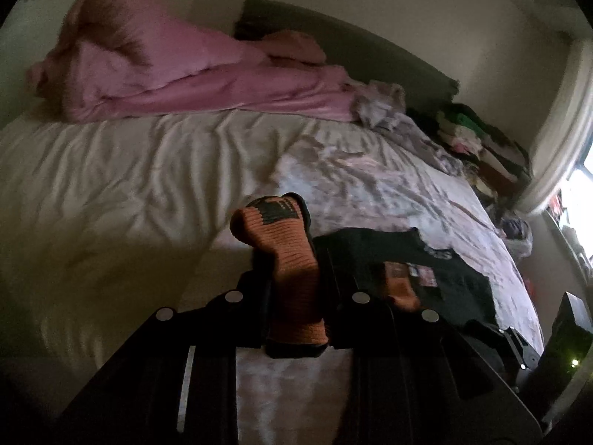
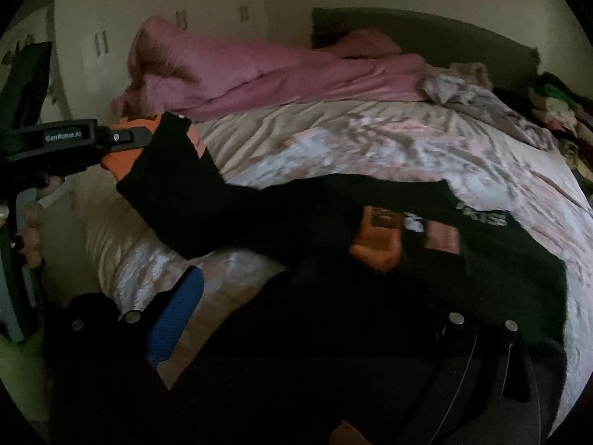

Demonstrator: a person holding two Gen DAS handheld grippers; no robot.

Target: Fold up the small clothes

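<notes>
The left tool [image 1: 292,282] is pinched on an orange and black sock [image 1: 285,256], held up above the bed [image 1: 111,170], where wide bare sheet lies open toward the far side. Ahead and to the right a black shirt [image 2: 500,252] lies spread near the bed's near edge with a second orange sock [image 2: 378,244] on it. The right tool [image 2: 296,333] has one blue pad [image 2: 174,319] showing, the rest lost in dark cloth, so I cannot tell its state; a pink blanket [image 1: 178,70] and a clothes pile [image 1: 478,141] crowd the far end.
</notes>
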